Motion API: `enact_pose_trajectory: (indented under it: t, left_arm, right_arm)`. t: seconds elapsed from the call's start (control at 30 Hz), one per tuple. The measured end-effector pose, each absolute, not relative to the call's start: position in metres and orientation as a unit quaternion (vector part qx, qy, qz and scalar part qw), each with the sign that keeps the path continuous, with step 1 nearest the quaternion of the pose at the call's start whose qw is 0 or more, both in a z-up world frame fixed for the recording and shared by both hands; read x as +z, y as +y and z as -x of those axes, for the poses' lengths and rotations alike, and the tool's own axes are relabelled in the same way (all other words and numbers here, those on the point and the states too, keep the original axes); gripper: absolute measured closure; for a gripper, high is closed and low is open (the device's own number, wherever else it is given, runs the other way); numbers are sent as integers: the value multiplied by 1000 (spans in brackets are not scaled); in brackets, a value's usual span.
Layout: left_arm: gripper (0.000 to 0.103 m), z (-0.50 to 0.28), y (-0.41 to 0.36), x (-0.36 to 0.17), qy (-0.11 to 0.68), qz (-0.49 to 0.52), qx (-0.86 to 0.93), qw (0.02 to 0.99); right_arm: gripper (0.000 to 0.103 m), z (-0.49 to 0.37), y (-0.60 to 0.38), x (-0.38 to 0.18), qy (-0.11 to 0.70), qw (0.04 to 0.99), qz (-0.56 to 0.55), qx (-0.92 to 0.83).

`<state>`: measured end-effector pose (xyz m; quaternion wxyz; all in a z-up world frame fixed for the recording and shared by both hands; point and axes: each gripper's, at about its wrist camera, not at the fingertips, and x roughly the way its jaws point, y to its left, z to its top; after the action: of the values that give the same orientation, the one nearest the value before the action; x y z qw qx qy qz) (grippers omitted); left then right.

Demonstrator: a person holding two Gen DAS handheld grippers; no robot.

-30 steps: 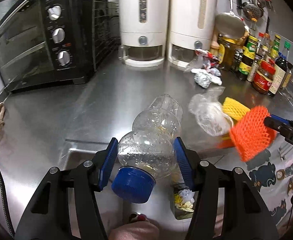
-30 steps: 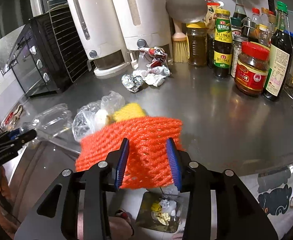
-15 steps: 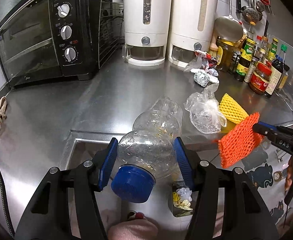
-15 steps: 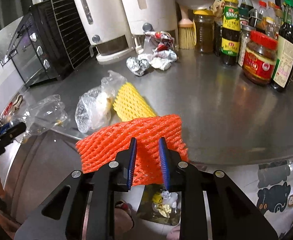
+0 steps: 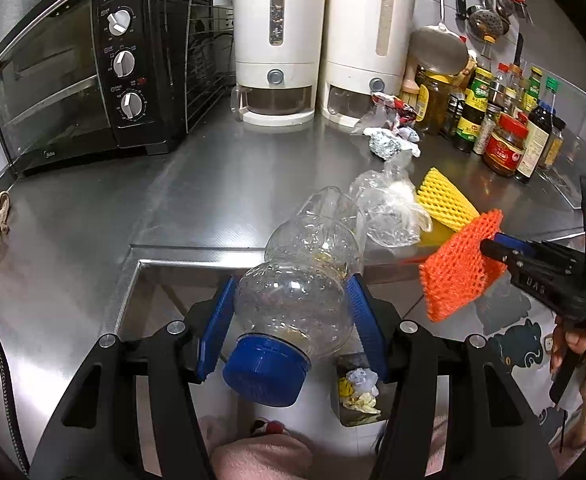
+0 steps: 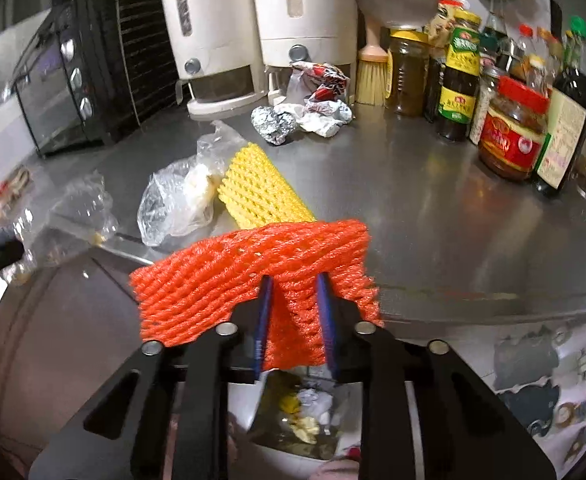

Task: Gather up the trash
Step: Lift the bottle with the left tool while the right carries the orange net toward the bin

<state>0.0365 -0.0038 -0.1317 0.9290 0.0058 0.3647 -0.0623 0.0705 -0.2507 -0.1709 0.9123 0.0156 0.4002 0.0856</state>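
Brushed steel table (image 5: 221, 184) is shiny and flat. The left gripper (image 5: 293, 320) has its ribbed blue fingers clamped on a bumpy clear plastic bottle (image 5: 305, 280), blue cap toward the camera, just off the table's edge. The right gripper (image 6: 293, 312) has just been squeezing in, pinching a squishy orange foam net (image 6: 253, 272) over a small bin (image 6: 305, 412) of scraps.
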Motion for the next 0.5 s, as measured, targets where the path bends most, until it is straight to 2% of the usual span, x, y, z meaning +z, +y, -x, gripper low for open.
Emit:
enact_pose_trajectory:
  t: [0.2,0.5]
  left_arm:
    - [49,-24,-16,-126,354,-13,-78,932]
    - [49,-3,-19,-126,348,-15,-85,933]
  right_arm:
    - [90,-59,-262,-163,389,916,-37,93]
    - [90,-32,-274,-155,383,918,-50,94]
